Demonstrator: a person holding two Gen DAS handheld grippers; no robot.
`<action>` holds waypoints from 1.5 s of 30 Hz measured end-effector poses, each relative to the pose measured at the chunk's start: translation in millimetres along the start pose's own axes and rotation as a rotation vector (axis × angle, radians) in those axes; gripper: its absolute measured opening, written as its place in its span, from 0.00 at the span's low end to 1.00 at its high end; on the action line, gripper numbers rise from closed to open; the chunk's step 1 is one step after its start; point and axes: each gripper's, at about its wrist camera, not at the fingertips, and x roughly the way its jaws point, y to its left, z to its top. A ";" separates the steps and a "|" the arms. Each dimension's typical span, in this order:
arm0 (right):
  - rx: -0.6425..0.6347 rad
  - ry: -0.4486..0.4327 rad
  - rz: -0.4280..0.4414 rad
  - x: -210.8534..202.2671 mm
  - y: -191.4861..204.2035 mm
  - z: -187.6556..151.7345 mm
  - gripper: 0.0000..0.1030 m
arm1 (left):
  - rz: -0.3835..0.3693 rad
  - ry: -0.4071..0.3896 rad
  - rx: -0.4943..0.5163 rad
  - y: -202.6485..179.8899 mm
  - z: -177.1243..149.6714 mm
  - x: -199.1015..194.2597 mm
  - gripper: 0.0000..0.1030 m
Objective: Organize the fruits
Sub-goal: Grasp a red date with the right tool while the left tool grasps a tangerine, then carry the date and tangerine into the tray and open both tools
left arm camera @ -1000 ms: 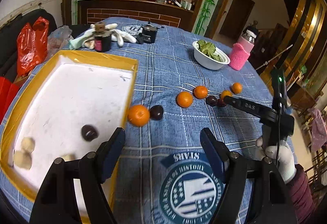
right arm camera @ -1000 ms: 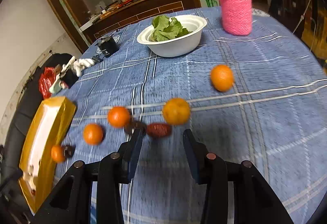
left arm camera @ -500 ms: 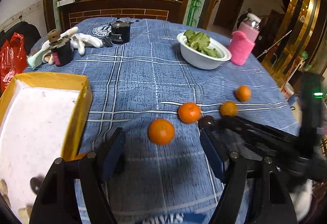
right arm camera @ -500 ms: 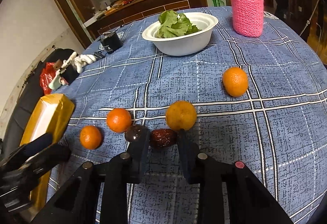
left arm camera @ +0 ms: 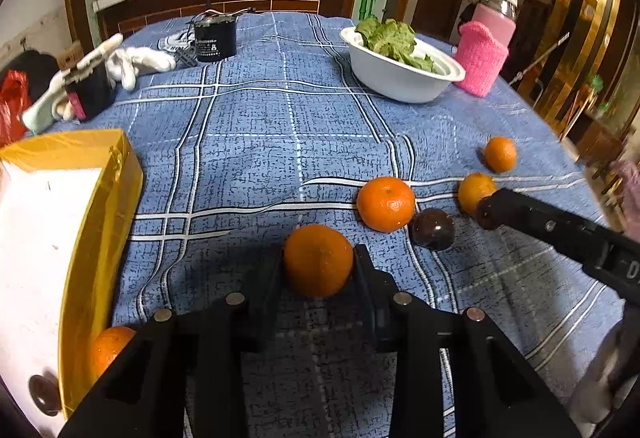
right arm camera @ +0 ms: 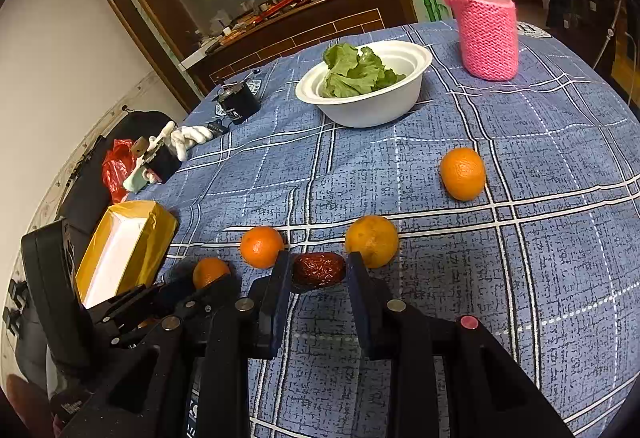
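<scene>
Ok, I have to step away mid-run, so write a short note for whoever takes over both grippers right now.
Left gripper: has just been closing, now shut on a mandarin on the cloth.
Right gripper: shut on a red date.
Done: one mandarin and a dark fruit lie in the yellow tray.
Left: carry both held fruits over, then three mandarins and a dark round fruit on the table.

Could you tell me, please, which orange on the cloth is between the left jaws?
The nearest orange, clamped by the left gripper; the other three on the cloth lie farther off, toward the white bowl.
</scene>
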 end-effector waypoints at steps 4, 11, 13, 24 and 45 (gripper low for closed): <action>0.010 -0.005 0.028 0.1 -1.8 0.8 0.30 | -0.073 -0.006 -0.054 7.9 1.2 -4.9 0.31; 0.167 0.038 0.352 1.6 -10.7 2.1 0.30 | -0.175 -0.122 -0.169 28.7 -0.5 -58.5 0.31; 0.189 0.037 0.395 -2.1 -5.2 1.3 0.30 | -0.159 -0.168 -0.183 39.8 -8.8 -88.2 0.31; -0.030 0.163 0.521 -2.2 157.9 -38.1 0.31 | 0.168 -0.245 -0.482 193.4 -79.8 -198.5 0.32; -0.180 0.184 0.337 10.7 252.5 -80.3 0.54 | 0.028 -0.313 -0.588 223.0 -123.6 -250.9 0.64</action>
